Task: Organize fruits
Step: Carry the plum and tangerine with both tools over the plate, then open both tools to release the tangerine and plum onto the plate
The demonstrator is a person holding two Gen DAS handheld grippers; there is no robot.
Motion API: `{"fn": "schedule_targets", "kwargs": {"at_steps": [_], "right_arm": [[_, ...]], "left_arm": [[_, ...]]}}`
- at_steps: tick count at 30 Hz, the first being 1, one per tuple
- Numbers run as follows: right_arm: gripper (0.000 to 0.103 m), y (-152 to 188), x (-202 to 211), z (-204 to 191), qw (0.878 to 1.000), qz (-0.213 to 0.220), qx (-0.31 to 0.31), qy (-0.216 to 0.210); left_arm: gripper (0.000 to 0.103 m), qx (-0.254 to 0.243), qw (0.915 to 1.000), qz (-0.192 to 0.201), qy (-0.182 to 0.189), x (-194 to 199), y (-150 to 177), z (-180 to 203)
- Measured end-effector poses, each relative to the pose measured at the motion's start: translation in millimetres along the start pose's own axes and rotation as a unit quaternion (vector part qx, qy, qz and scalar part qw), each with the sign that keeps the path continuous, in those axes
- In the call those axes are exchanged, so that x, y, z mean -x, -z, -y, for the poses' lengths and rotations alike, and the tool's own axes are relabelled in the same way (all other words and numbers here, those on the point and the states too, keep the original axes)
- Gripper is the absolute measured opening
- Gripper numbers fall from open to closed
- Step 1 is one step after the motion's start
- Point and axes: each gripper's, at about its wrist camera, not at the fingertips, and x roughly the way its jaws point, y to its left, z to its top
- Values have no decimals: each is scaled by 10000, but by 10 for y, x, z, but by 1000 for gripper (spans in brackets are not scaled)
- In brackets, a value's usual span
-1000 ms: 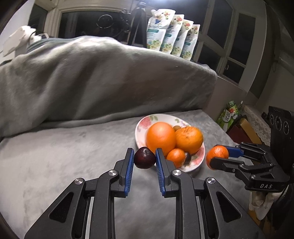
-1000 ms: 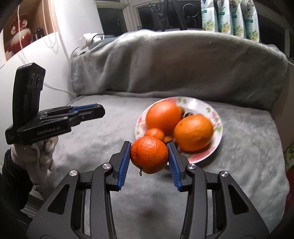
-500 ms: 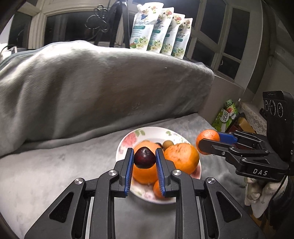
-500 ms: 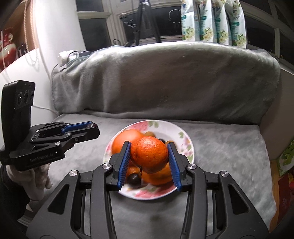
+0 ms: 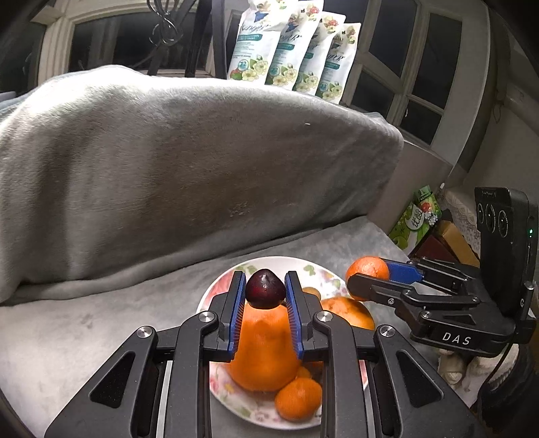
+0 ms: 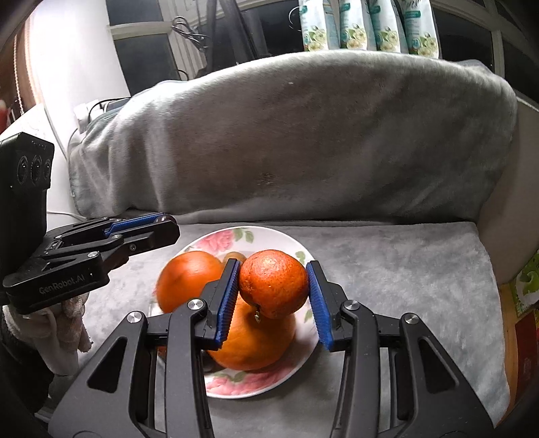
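Large orange point(image 5: 262, 353) on the floral white plate point(image 5: 219, 384): top and sides hidden behind the left gripper's point(image 5: 265, 296) blue-padded fingers. Second large orange point(image 5: 350, 315): mostly covered by gripper body. Small brownish fruit point(image 6: 234, 256) at plate's back: too little exposed to identify. Left-hand orange point(image 6: 185, 279) in the right wrist view: near edge blurred. Gloved hand point(image 6: 64, 323) under the left gripper: partly hidden. White floral pouches point(image 6: 367, 25): tops cut off by frame edge, print illegible.
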Motion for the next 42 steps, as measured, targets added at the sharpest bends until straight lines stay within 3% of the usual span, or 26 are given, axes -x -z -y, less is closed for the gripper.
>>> {"fn": "schedule_targets", "kwargs": {"at_steps": [18, 37, 39, 41, 42], "right_arm": [[42, -1, -117, 110, 9998, -170, -89, -107], [43, 11, -1, -176, 9989, -102, 325, -332], [45, 28, 7, -207, 9988, -80, 402, -282], [65, 39, 36, -238, 9983, -53, 433, -384], [67, 43, 50, -245, 9981, -28, 444, -421]], "left_arm": [[22, 54, 9999, -152, -9, -194, -55, -29], [24, 106, 9994, -248, 209, -296, -147, -51], [38, 113, 9994, -244, 212, -296, -155, -49], [42, 141, 9994, -231, 236, -288, -164, -54], [42, 141, 9993, -236, 236, -286, -168, -54]]}}
